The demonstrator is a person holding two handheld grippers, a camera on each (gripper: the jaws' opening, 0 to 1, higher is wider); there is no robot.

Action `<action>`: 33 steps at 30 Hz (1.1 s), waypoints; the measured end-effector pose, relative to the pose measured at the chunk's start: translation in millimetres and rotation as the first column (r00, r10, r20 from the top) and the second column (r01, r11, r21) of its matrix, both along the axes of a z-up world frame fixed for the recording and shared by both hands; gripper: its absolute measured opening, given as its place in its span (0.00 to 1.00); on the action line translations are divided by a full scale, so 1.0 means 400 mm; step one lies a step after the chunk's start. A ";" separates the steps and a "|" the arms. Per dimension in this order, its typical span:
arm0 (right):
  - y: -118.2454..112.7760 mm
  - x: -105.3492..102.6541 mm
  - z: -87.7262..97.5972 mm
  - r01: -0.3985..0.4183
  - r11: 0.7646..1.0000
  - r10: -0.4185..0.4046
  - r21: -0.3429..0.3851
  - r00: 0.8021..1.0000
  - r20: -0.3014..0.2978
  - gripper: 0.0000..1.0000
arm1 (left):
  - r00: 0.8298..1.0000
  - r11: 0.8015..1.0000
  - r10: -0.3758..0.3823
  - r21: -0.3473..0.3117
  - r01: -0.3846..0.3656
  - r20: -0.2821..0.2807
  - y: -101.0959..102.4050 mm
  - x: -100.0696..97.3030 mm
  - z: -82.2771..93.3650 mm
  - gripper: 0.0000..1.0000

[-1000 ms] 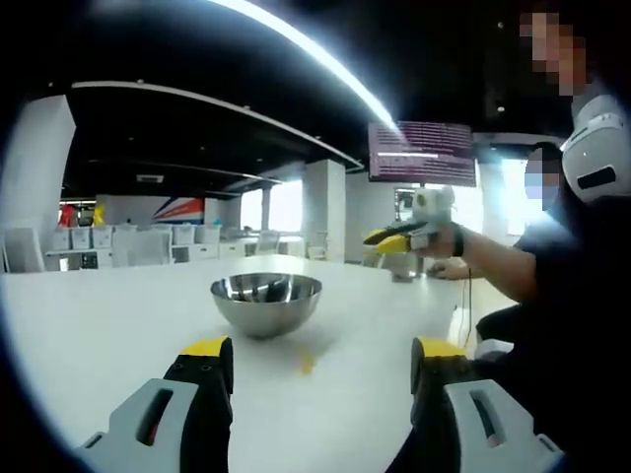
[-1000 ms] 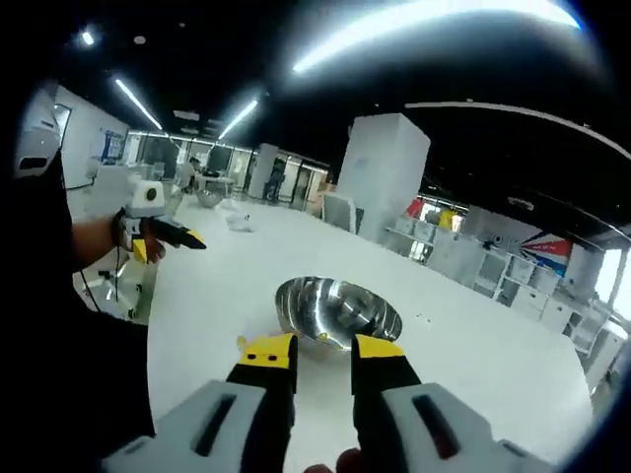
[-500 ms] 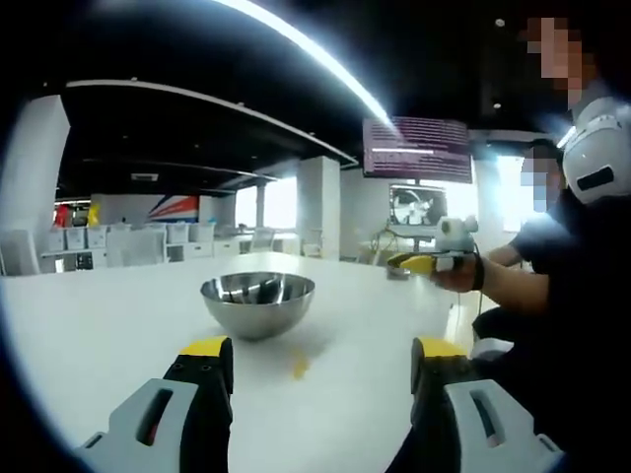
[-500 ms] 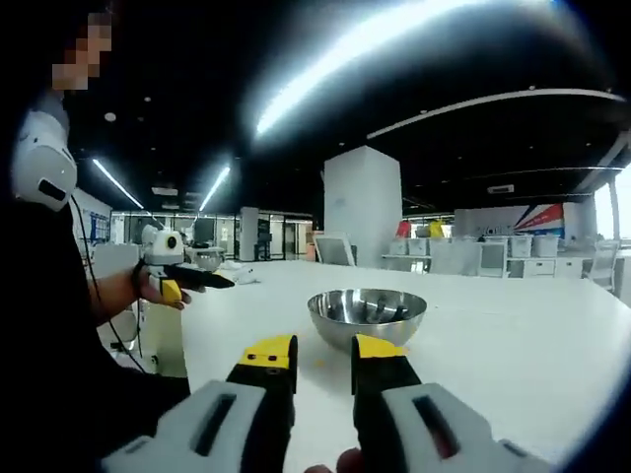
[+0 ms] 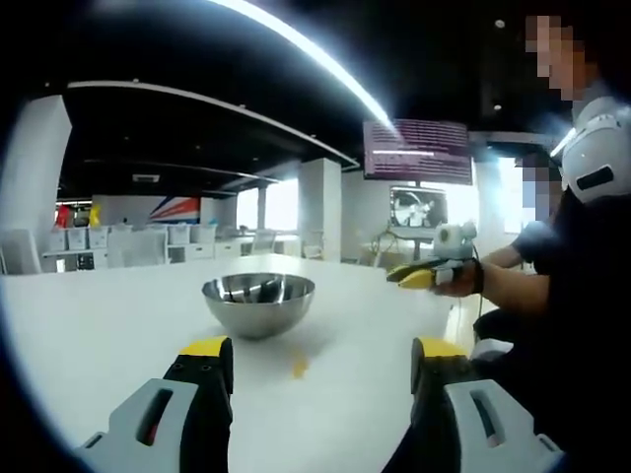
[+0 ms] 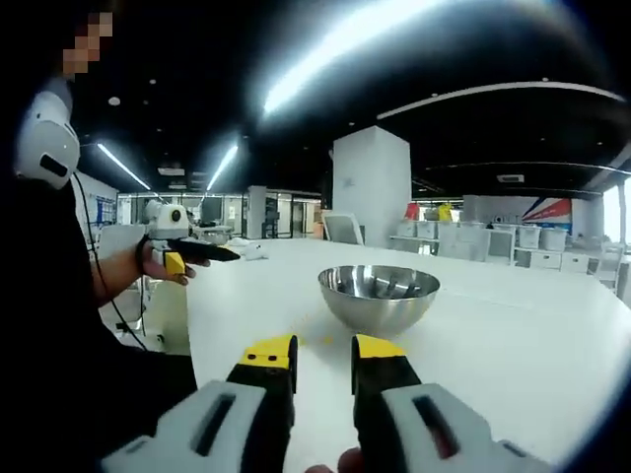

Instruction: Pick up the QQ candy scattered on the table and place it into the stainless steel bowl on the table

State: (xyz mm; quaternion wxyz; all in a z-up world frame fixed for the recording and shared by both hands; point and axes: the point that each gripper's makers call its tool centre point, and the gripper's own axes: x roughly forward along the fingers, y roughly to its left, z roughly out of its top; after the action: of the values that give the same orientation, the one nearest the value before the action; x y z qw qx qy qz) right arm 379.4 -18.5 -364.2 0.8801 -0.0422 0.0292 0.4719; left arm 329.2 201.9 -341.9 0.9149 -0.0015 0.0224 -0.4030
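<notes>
The stainless steel bowl [image 5: 258, 304] stands on the white table [image 5: 89, 345], ahead of my left gripper [image 5: 322, 361]. Its jaws stand wide open with nothing between them. One small yellow candy [image 5: 299, 368] lies on the table just in front of the bowl, between the jaws' line. In the right gripper view the bowl [image 6: 380, 296] sits ahead and slightly right of my right gripper [image 6: 323, 352], whose jaws are only narrowly parted and hold nothing. A faint yellow candy [image 6: 322, 341] lies before the bowl. The right gripper [image 5: 426, 277] hovers at the table's right side in a hand.
A person in dark clothes [image 5: 552, 296] sits at the table's edge. The left gripper [image 6: 192, 253] is held up at the left over the table edge. Shelves and white chairs [image 5: 118, 244] stand far behind; a pillar [image 6: 370, 187] rises beyond the table.
The right gripper view has levelled out and the bowl now sits a little right of centre. In the left gripper view the right gripper has moved right and lower, away from the bowl.
</notes>
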 end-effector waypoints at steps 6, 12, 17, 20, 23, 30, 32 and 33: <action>0.042 0.022 -0.040 -0.022 0.999 0.021 -0.032 0.999 -0.026 0.23 | 1.000 1.000 0.002 -0.002 -0.002 0.007 0.008 -0.002 0.007 0.74; 0.116 0.064 -0.078 -0.046 0.994 0.043 -0.099 0.999 -0.031 0.22 | 1.000 1.000 0.011 -0.001 -0.011 0.010 0.019 -0.004 0.010 0.74; 0.176 0.102 -0.112 -0.070 0.988 0.064 -0.136 0.997 -0.049 0.21 | 1.000 1.000 0.013 -0.001 -0.013 0.015 0.023 -0.005 0.016 0.74; 0.220 0.120 -0.127 -0.097 0.983 0.089 -0.156 0.994 -0.056 0.21 | 1.000 1.000 0.016 -0.001 -0.016 0.018 0.026 -0.008 0.020 0.74; 0.247 0.146 -0.143 -0.101 0.979 0.092 -0.175 0.994 -0.060 0.20 | 1.000 1.000 0.018 0.000 -0.018 0.017 0.027 -0.009 0.019 0.74; 0.298 0.183 -0.192 -0.121 0.965 0.104 -0.231 0.991 -0.083 0.19 | 1.000 1.000 0.019 0.002 -0.019 0.008 0.032 -0.011 0.010 0.74; 0.308 0.187 -0.197 -0.126 0.962 0.109 -0.241 0.990 -0.085 0.19 | 1.000 1.000 0.020 0.003 -0.020 0.007 0.034 -0.010 0.008 0.74; 0.314 0.191 -0.199 -0.130 0.961 0.112 -0.243 0.990 -0.086 0.19 | 1.000 1.000 0.021 0.001 -0.021 0.006 0.035 -0.010 0.008 0.74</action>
State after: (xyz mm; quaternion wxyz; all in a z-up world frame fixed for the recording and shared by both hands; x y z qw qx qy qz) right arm 455.9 106.9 -443.9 0.8359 -0.1366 0.1166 0.5187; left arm 325.2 215.9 -338.6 0.9192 0.0001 0.0197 -0.3933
